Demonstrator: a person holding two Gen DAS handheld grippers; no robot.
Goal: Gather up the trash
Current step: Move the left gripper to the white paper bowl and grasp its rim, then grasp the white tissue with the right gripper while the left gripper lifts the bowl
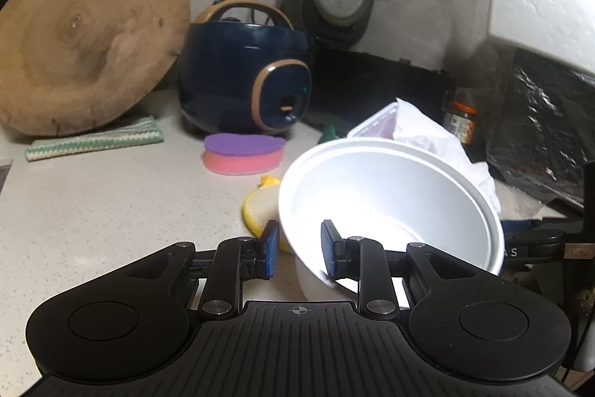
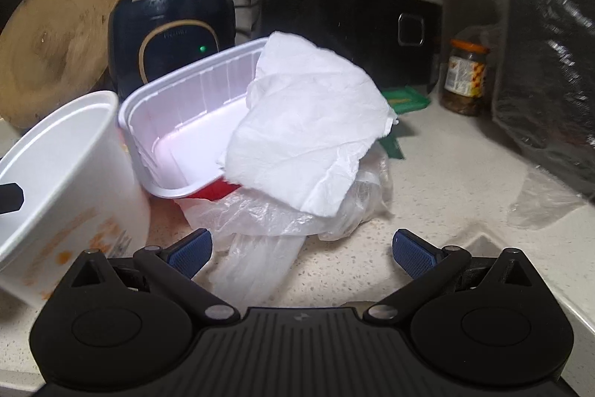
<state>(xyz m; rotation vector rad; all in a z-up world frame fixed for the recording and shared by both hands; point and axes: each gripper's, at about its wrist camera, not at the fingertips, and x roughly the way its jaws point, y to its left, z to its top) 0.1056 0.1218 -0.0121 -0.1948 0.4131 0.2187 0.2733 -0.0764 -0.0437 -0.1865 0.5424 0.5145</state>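
Crinkled clear plastic bag [image 2: 260, 222] lies under soft, creased white tissue [image 2: 308, 121].

Round wooden board [image 1: 81, 39] leaning (on wall), navy cooker [image 1: 245, 77], jar [image 2: 465, 77].

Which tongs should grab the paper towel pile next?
Right. The right tongs stand open facing the paper towel and plastic bag; the left tongs straddle the white bowl's rim.

text: "A S" — right gripper [image 1: 535, 248] | rest — unreadable
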